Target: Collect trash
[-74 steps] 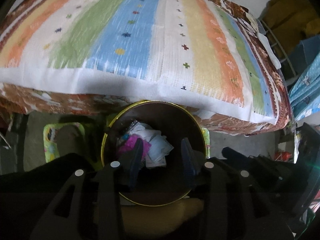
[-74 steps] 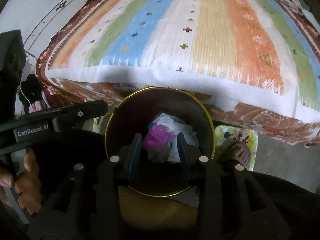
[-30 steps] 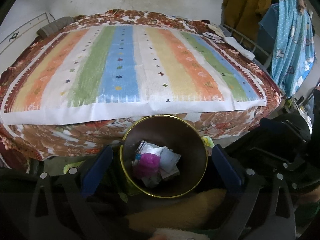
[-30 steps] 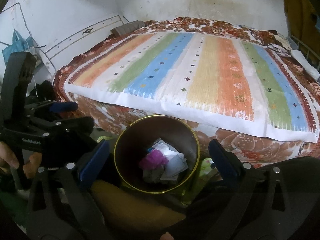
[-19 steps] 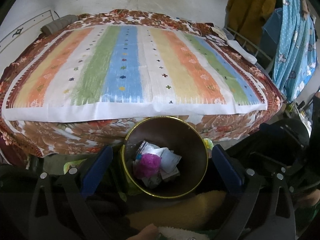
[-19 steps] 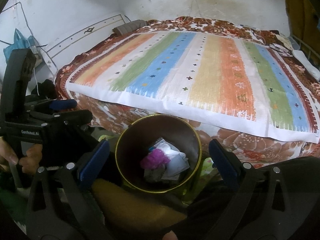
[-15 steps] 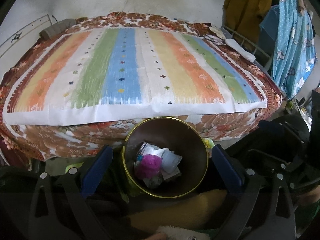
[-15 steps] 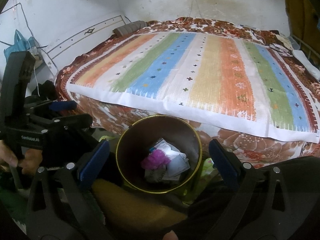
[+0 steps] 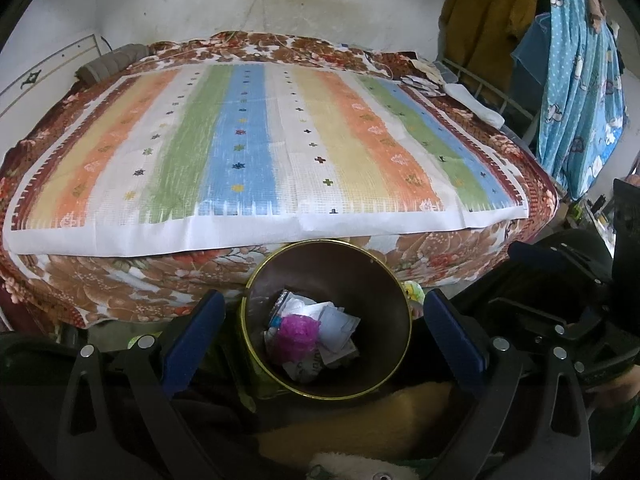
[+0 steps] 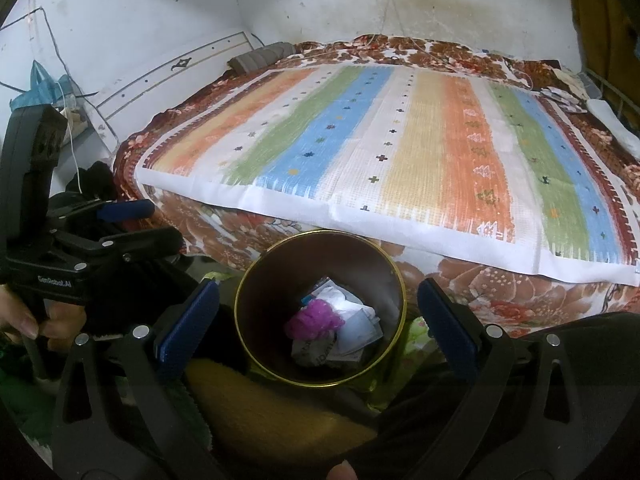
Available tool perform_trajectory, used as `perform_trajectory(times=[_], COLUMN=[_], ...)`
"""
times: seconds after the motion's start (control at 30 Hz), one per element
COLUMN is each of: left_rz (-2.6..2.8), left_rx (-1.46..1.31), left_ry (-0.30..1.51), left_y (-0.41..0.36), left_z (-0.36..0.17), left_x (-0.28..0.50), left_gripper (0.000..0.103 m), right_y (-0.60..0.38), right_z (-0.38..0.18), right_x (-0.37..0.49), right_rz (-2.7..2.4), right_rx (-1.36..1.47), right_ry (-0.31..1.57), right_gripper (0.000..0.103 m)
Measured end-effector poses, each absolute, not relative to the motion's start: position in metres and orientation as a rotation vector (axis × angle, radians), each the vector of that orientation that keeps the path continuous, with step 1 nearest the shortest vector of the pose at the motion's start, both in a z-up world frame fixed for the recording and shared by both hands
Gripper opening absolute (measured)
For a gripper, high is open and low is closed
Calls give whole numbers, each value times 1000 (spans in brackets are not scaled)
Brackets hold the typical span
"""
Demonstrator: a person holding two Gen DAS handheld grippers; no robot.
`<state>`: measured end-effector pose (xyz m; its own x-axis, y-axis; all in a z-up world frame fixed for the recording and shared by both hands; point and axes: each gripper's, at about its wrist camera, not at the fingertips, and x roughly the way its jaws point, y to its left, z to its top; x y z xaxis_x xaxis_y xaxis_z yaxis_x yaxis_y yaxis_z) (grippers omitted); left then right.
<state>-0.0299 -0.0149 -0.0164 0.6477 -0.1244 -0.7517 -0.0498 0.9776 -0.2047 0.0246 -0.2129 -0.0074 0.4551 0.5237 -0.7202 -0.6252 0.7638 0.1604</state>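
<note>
The bin [image 9: 328, 316] is set on the floor against the bed [image 9: 264, 152], crumpled trash [image 9: 310, 330] lying inside, while the left tool [image 9: 320, 332] and right tool [image 10: 316, 322] are held wide apart and empty above it, probably for release.

Striped bed [image 9: 260, 152] against stained wall [image 9: 312, 4]

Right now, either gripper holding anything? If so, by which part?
Nothing held. Left gripper and right gripper both have jaws wide open over the bin; the trash lies inside it.
</note>
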Motion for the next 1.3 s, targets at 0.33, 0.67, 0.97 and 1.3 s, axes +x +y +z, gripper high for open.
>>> perform_trajectory(times=[0.33, 0.67, 0.97, 1.3], left_rz=[-46, -48, -48, -48], left_rx=[-213, -215, -218, -217], left_ry=[869, 874, 875, 876], left_y=[-17, -20, -21, -20], left_z=[-17, -20, -20, -20], left_x=[-30, -31, -31, -30], left_gripper=[97, 97, 97, 97], right_y=[-213, -212, -212, -211], right_z=[-7, -7, -6, -6], right_x=[25, 24, 23, 23], right_rz=[711, 714, 713, 714], right_rx=[-132, -132, -131, -131], right_ry=[838, 837, 838, 838], right_gripper=[94, 94, 94, 94])
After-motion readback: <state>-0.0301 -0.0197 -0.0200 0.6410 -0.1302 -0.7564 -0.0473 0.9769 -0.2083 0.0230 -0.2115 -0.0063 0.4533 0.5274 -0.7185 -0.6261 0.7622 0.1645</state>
